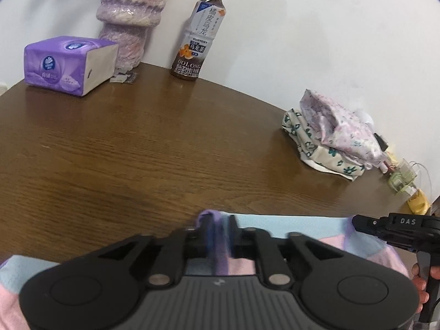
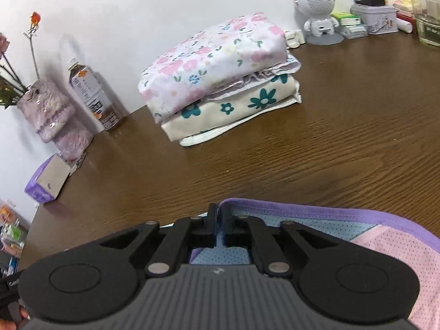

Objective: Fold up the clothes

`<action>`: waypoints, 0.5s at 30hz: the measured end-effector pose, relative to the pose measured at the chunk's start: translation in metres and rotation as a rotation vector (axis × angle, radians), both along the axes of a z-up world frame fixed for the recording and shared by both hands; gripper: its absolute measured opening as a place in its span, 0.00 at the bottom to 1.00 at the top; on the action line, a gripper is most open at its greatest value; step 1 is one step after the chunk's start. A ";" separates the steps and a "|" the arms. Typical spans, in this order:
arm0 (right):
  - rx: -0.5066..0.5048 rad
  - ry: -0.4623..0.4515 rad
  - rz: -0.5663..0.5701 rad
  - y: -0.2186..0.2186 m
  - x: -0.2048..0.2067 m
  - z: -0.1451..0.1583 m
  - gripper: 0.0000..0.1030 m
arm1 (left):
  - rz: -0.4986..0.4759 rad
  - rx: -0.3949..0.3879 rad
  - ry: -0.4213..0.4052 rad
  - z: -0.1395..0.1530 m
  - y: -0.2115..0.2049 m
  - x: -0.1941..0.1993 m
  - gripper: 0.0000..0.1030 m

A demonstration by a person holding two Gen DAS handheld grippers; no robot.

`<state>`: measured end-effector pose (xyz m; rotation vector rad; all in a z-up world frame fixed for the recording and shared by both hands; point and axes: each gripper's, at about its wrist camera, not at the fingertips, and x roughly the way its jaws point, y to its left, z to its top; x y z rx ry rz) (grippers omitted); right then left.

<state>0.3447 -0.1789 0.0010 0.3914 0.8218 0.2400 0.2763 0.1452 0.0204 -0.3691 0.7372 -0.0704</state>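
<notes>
Left gripper (image 1: 218, 236) narrow, pinching purple-trimmed edge of pastel mesh garment (image 1: 288, 228); right gripper (image 2: 219, 221) nearly closed on same hem, likely holding edge taut for fold. Folded floral stack (image 2: 220, 82) parked aside on table (image 2: 330, 151).

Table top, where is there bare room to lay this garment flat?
The wide bare wood between tissue pack, tea bottle, folded stack and garment is free. It is crowded behind the stack by the speaker and tins.

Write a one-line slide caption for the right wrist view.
Right gripper pinches the pastel garment's purple hem, folded clothes stacked behind.
</notes>
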 end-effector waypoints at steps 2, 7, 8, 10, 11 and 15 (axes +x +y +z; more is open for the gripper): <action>0.013 0.007 0.027 -0.006 -0.008 0.010 0.33 | -0.015 0.052 -0.014 0.010 -0.004 -0.016 0.49; -0.086 -0.059 0.189 -0.016 -0.059 0.043 0.39 | -0.118 0.135 -0.050 0.031 -0.017 -0.081 0.61; -0.105 -0.073 0.227 -0.018 -0.074 0.047 0.39 | -0.146 0.136 -0.067 0.033 -0.019 -0.099 0.63; -0.129 -0.097 0.293 -0.024 -0.105 0.053 0.41 | -0.209 0.138 -0.101 0.035 -0.027 -0.138 0.67; -0.139 -0.108 0.326 -0.028 -0.120 0.056 0.41 | -0.241 0.139 -0.118 0.035 -0.031 -0.158 0.67; -0.152 -0.114 0.413 -0.050 -0.174 0.053 0.41 | -0.366 0.163 -0.157 0.031 -0.050 -0.223 0.68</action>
